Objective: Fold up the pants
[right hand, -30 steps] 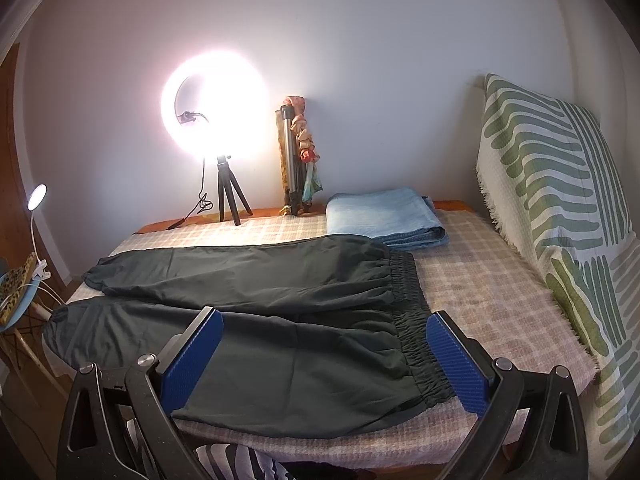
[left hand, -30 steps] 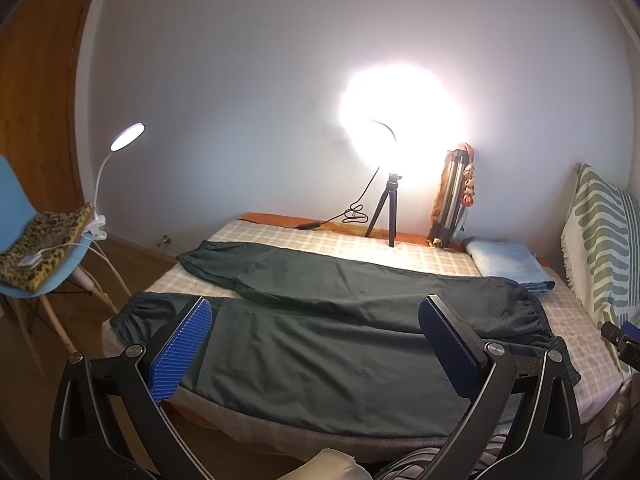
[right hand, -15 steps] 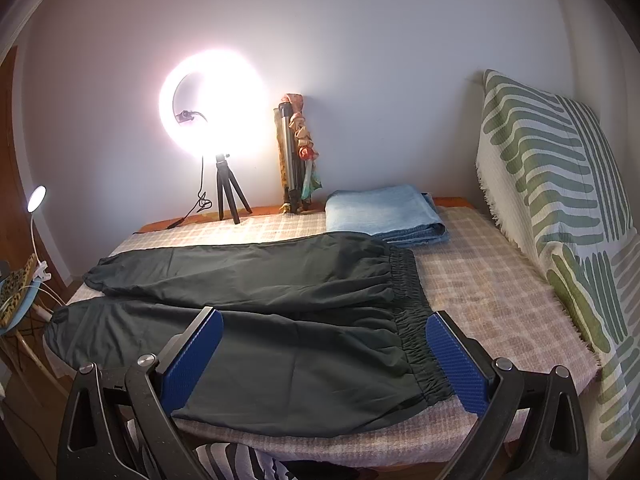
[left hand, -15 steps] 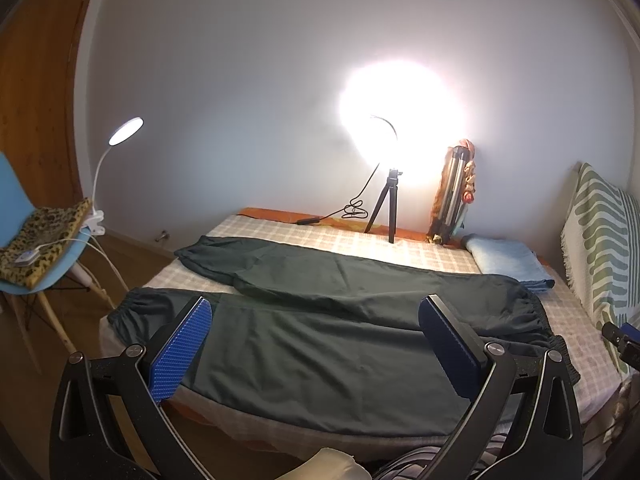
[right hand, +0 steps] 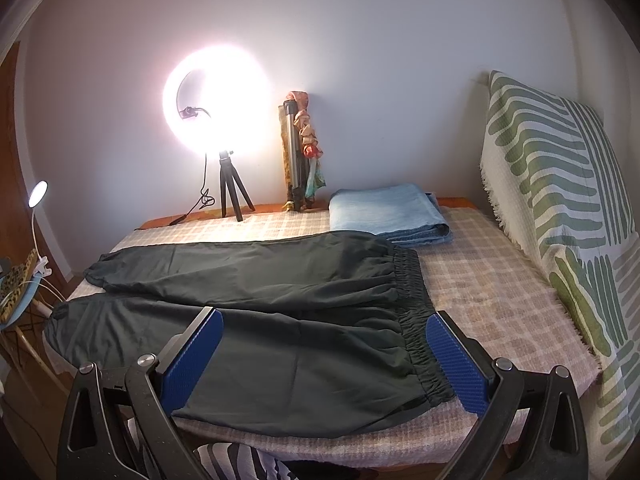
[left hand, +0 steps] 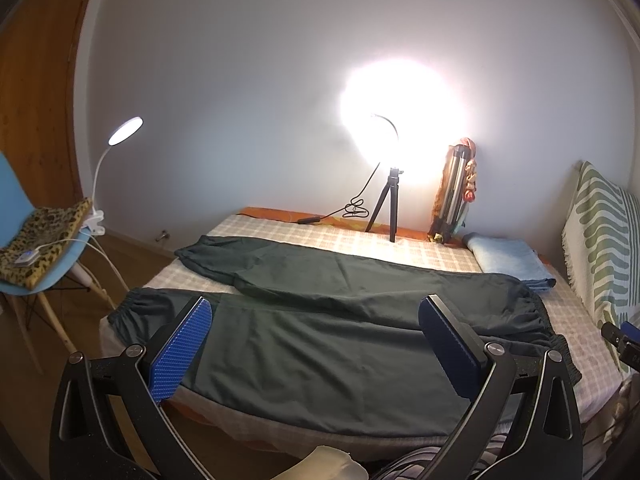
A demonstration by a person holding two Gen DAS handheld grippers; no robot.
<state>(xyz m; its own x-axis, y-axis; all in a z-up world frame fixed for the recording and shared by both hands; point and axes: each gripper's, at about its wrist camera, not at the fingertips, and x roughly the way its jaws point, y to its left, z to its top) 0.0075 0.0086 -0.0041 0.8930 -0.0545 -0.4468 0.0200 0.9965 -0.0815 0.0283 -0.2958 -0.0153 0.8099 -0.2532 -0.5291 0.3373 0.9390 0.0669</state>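
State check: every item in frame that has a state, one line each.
Pants: unfolded, spread flat on the bed, legs apart, waistband to the right.
Left gripper: open, empty, off the pants.
Right gripper: open, empty, off the pants.
Ring light: on.
Clip lamp: on.
Blue cloth: folded, lying beyond the waistband.
Spare tripod: collapsed, leaning on the wall.

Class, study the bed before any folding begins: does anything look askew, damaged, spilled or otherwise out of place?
Nothing stands out. The dark pants lie spread flat on the checked bedcover, legs side by side. The folded blue cloth sits neatly behind them.
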